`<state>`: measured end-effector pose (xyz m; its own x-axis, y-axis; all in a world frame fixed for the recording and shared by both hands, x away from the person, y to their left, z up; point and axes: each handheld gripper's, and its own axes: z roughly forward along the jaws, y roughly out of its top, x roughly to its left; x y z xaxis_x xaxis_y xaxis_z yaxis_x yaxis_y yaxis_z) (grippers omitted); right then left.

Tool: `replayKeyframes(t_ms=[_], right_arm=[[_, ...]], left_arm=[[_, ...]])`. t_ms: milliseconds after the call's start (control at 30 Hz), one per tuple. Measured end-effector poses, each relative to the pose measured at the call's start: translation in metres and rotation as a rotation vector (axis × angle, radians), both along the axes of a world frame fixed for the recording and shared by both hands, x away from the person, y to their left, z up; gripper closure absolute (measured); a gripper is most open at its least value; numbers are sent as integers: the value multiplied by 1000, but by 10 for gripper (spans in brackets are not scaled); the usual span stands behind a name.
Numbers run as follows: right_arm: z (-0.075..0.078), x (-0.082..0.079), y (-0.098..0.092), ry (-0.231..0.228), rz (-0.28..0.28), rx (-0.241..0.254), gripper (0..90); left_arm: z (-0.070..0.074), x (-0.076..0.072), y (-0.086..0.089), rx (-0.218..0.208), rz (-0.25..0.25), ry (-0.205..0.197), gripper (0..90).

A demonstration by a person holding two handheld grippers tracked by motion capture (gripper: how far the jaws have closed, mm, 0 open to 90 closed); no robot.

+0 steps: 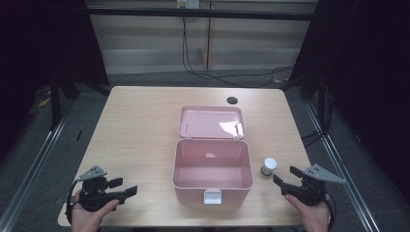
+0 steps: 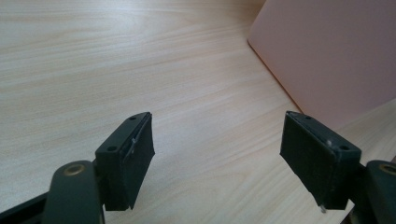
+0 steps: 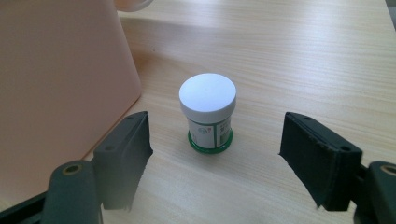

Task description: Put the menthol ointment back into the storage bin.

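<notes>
High view: the open pink box [image 1: 212, 166] sits mid-table; a small white-capped jar [image 1: 268, 166] stands upright just right of it. Left gripper view: the left gripper [image 2: 217, 156] is spread, empty, left of the box. Right gripper view: the right gripper [image 3: 215, 158] is released, the jar apparently just beyond its jaws.

Table [image 1: 140, 125]: we see pale wood-grain laminate, smooth, faint satin sheen. Box [image 1: 212, 186]: pink plastic, smooth, semi-gloss; we note bright glare on open lid [image 1: 212, 122]; latch [image 1: 212, 196] paler plastic. Jar [image 3: 208, 114]: white plastic cap, matt, smooth; printed paper-like label; green glossy base rim. Right gripper [image 3: 215, 156]: we read jaws as matt black plastic, pads dull, rubbery, slightly rough at edges. Left gripper [image 2: 217, 158]: same matt black finish, brassy metal screw heads. Floor [image 1: 29, 159]: grey, coarse, carpet-like.
</notes>
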<state>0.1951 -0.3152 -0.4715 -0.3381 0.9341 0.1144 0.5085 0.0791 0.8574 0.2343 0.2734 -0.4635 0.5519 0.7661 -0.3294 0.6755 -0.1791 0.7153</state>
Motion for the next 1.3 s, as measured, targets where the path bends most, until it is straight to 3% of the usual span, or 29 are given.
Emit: replayKeyframes(t_ms=[33,133,300,400,600,767,867,1300], right_arm=[[1,0,-2,9,7,21,325],[4,1,-5,19,7,38,327],[12,1,-5,39,58,73,339],[14,0,-1,43,66,51,339],[18,1,-2,82,88,72,301],[30,4,-4,70,106,54,300],[33,6,-4,73,118,18,300],[51,24,2,153,190,-11,285]], left_arm=[[0,0,0,-1,-1,-1,256],[-1,1,0,5,-3,4,256],[-1,1,-2,15,-11,2,256],[-2,1,-3,25,-19,4,256],[-1,-1,-4,26,-26,-2,256],[-1,-1,-5,30,-30,-5,256],[-1,-1,-6,33,-30,3,256],[-2,-1,-6,42,-34,3,256]])
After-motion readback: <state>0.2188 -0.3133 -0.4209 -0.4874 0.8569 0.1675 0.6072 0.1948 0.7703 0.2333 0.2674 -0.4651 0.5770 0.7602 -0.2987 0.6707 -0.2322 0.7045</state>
